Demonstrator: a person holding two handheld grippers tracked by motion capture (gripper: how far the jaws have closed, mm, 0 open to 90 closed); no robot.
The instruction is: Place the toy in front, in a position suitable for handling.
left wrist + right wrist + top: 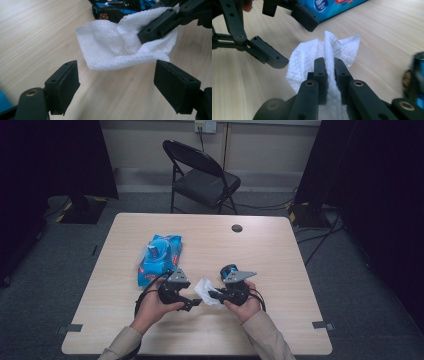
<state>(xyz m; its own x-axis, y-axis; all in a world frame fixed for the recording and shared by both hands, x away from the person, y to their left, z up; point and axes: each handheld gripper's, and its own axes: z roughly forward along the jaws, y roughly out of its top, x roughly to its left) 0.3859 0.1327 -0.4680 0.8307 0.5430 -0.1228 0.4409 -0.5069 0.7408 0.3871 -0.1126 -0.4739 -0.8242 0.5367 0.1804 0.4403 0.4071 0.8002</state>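
One white wipe (205, 289) is the work in hand: thin, limp and light, likely to crumple or tear rather than slip, so a free corner is the place to take it. Going left to right near the table's (280, 270) front edge, the left gripper (116, 82) waits with jaws apart and empty, the wipe hangs just beyond, and the right gripper (329, 75) pinches its bunched middle. The left gripper view shows loose edges; the right gripper view shows the blue pack (332, 7), probably wipes.

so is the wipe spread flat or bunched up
Bunched up. The wipe is pinched into a standing fold between the shut right tongs, and it puckers around them in the left gripper view.
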